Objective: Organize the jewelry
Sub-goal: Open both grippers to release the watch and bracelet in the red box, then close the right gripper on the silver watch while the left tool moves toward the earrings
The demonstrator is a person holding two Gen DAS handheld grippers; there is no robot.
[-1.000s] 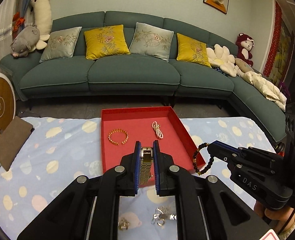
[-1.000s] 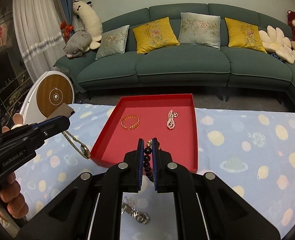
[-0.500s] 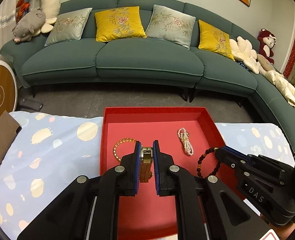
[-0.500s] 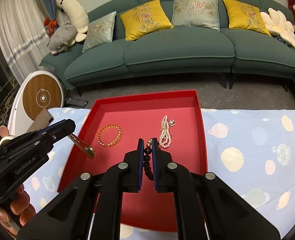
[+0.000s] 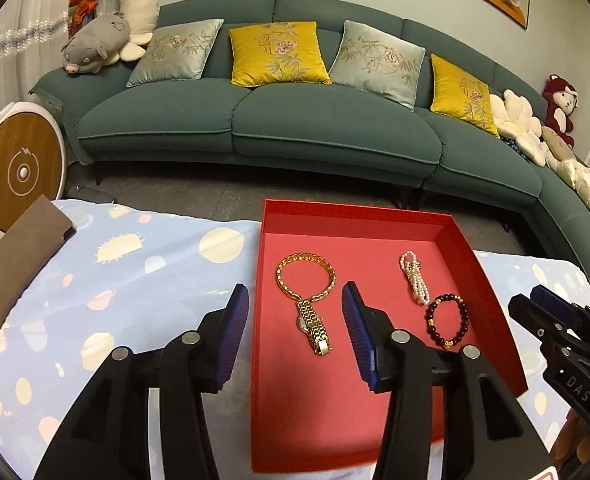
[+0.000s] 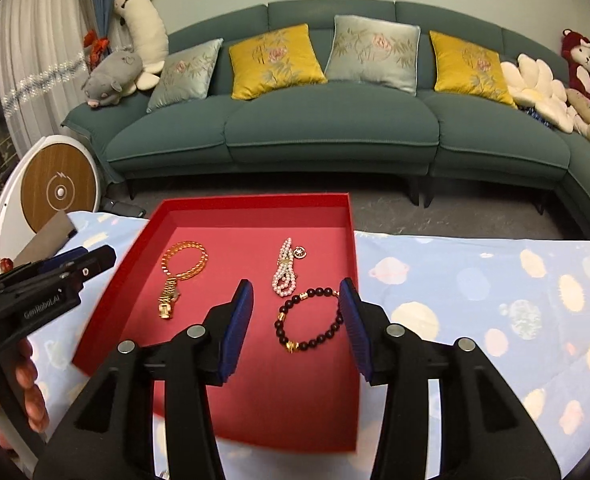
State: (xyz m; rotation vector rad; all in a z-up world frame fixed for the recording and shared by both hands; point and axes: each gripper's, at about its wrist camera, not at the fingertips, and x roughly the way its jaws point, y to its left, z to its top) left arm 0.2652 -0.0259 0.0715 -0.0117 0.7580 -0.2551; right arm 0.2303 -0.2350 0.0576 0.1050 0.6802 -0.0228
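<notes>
Both the left gripper (image 5: 295,312) and right gripper (image 6: 297,306) have just been opening and hold nothing; watch (image 5: 313,326), beads (image 6: 311,322), bangle (image 5: 305,276) and pearls (image 6: 285,274) lie in the tray (image 5: 375,220), centre frame, with nothing else visible to stow.

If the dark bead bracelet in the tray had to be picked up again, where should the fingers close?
Grip the dark bead bracelet across one strand of its ring, best the near arc by the gold charm, coming down from above. It lies flat and open on the red tray, clear of the pearl strand.
</notes>
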